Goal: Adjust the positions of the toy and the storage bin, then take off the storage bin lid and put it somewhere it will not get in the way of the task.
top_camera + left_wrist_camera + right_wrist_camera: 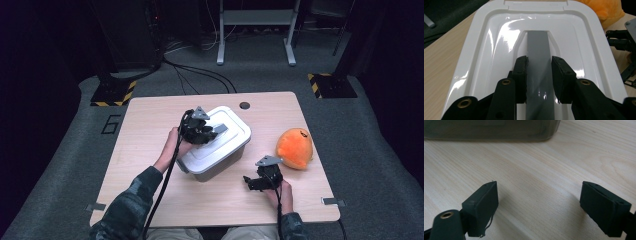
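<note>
A grey storage box with a white lid stands mid-table. A grey handle runs down the middle of the lid. My left gripper reaches over the lid from the left and is shut on that handle; in the left gripper view both pads press its sides. My right gripper rests low near the table's front, right of the box, open with bare wood between its jaws. An orange plush toy lies to the right of the box.
The light wood table has a round cable hole at its far edge. The box's grey wall stands just ahead of the right gripper. Grey carpet, cables and a white stand lie beyond the table.
</note>
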